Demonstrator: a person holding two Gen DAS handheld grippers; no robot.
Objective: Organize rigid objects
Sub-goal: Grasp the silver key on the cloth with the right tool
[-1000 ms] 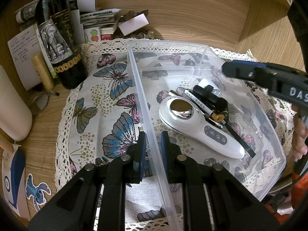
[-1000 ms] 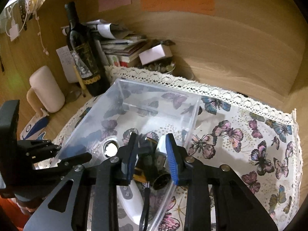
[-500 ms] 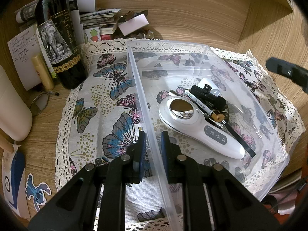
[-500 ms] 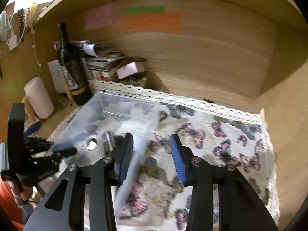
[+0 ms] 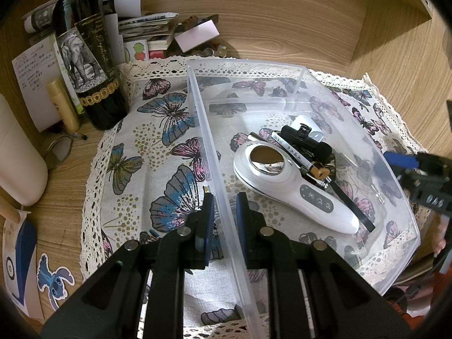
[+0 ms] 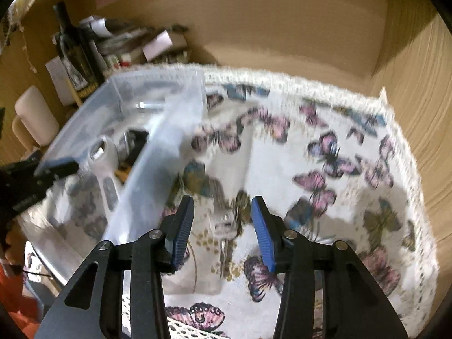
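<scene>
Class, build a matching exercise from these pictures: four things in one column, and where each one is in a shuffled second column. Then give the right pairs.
Things
1. white handheld device
2. wine bottle
3. left hand-held gripper
4. right hand-held gripper

Places
A. standing on the wood beside the butterfly cloth
B. open, over bare cloth
C. lying inside the clear plastic bin
D. astride the bin's side wall

Pairs: 1-C, 2-A, 3-D, 4-B

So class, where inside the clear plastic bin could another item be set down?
Bare floor lies along the far wall of the clear plastic bin and in its near end. The middle is crowded by the white handheld device and black clip.
</scene>
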